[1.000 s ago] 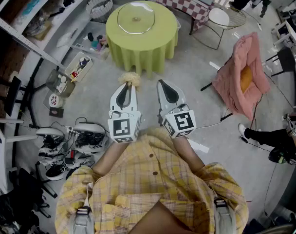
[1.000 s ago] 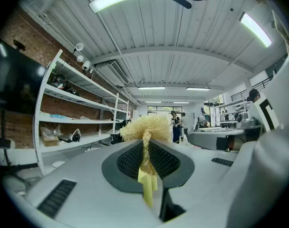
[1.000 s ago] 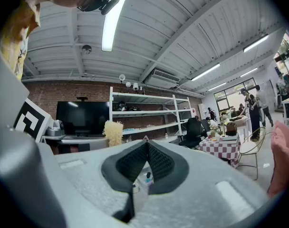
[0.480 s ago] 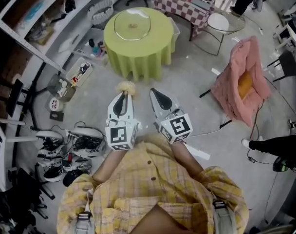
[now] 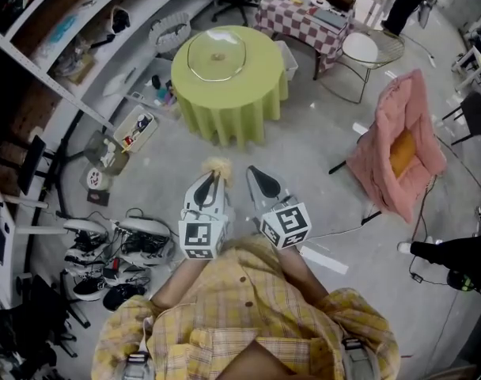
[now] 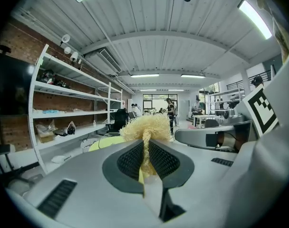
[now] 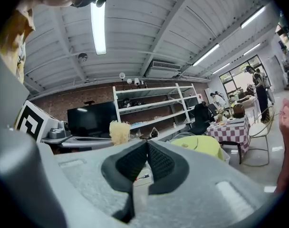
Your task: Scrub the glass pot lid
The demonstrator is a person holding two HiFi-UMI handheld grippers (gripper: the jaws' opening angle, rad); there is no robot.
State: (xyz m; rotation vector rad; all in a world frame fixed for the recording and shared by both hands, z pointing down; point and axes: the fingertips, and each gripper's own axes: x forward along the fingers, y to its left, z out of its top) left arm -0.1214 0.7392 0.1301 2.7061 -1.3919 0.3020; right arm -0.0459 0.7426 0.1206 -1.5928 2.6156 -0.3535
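The glass pot lid [image 5: 216, 55] lies flat on a round table with a lime-green cloth [image 5: 248, 85], well ahead of both grippers. My left gripper [image 5: 215, 174] is shut on a pale yellow fibre scrubber [image 5: 218, 165], whose tuft [image 6: 147, 127] sticks out past the jaw tips. Beside it my right gripper [image 5: 253, 172] is shut with nothing in it; its pads [image 7: 156, 161] meet. Both are held close to the person's chest, far short of the table. In the right gripper view the green table [image 7: 197, 145] and lid show to the right.
White shelving [image 5: 82, 54] runs along the left, with shoes [image 5: 118, 240] and boxes on the floor beneath it. A checked table [image 5: 304, 10] and a round white stool [image 5: 359, 50] stand behind the green table. A pink-draped chair [image 5: 399, 149] is at the right.
Both grippers have sunk a little and drawn closer to the person's body. The view has shifted, so the green table sits slightly lower in the frame. Both stay shut.
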